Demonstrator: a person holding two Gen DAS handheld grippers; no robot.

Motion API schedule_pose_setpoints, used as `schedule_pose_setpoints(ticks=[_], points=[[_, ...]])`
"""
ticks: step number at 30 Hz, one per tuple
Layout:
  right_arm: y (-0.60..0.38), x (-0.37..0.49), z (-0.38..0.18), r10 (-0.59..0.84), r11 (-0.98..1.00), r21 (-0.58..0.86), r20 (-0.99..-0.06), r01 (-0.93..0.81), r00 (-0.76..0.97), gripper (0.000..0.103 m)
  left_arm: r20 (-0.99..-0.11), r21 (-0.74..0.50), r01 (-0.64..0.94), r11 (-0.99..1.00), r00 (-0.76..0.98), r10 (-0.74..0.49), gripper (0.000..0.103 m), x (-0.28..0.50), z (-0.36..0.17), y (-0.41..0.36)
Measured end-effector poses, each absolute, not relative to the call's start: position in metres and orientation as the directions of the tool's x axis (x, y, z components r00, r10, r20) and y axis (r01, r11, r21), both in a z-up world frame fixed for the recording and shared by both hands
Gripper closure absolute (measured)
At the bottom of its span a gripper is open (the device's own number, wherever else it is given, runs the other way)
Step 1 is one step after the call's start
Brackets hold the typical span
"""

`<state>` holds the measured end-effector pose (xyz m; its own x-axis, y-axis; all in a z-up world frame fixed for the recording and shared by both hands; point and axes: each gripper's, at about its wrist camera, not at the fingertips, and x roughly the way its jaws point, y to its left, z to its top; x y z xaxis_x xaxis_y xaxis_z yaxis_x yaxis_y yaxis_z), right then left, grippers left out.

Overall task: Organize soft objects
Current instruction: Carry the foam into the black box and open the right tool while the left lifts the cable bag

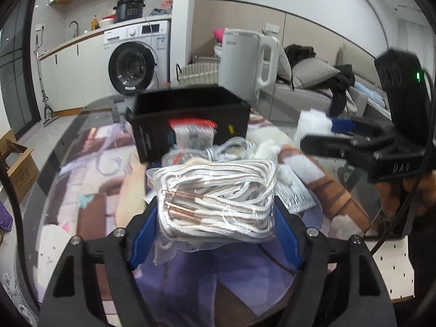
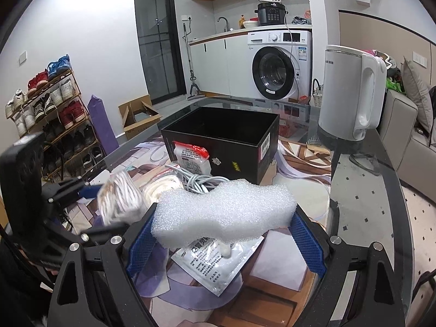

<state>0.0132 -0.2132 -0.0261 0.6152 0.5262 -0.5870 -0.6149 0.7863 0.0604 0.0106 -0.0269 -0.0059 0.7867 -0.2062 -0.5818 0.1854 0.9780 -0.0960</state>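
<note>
Left gripper (image 1: 215, 218): jaws closed on bag of white cords (image 1: 218, 199), a clear plastic pkg of striped laces w/ copper tips; bag held up off the surface, in front of and short of the box.
Right gripper (image 2: 223, 223): jaws clamped on white foam piece (image 2: 223, 212), one blue pad at each end; foam lifted above the surface, near the box's front corner.
Black box (image 2: 234, 147): open top, standing on the glass surface (image 2: 362, 218); the part of its inside that shows looks empty, bottom not fully seen.
Done so far: prob. nothing boxed yet; 2 items picked up, neither over the opening.
Left on surface: red-topped packet (image 2: 192, 155) leaning against box front; grey-white cable bundle (image 2: 199, 181) just beside it; white printed sachet (image 2: 220, 264) lying flat under the foam; a second roll of white cord (image 2: 160, 188) next to the held bag.
Progress, my est.: early stage; roughly 2 of 6 soft things in hand, 0 put away.
Next, as judged: carry foam and cord bag fwd over the box rim and let go, then come back for the 4 loose items.
Risk: foam is wider than the jaws and squashy, may snag on rim; slick plastic bag could slip.
Not task: white kettle (image 2: 351, 92) behind box, at the surface's far right.
</note>
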Motion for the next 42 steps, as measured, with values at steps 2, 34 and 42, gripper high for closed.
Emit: schedule_pose_setpoints(ticks=[2,34,42], points=[[-0.212,0.015,-0.024,0.53,0.784,0.06,-0.583,-0.618,0.616,0.012,-0.565,-0.103,0.175,0.979,0.8,-0.202,0.027,0.013,0.001,-0.021],[-0.141,0.107,0.002,0.519,0.757,-0.065,-0.546,-0.65,0.658,0.012,-0.481,-0.085,0.113,0.99,0.866,-0.14,0.026,0.133,0.042,0.013],[-0.133,0.123,-0.007,0.496,0.764,-0.083,-0.559,-0.64,0.664,0.012,-0.494,-0.083,0.11,0.99,0.859,-0.137,0.026,0.147,0.032,0.013]])
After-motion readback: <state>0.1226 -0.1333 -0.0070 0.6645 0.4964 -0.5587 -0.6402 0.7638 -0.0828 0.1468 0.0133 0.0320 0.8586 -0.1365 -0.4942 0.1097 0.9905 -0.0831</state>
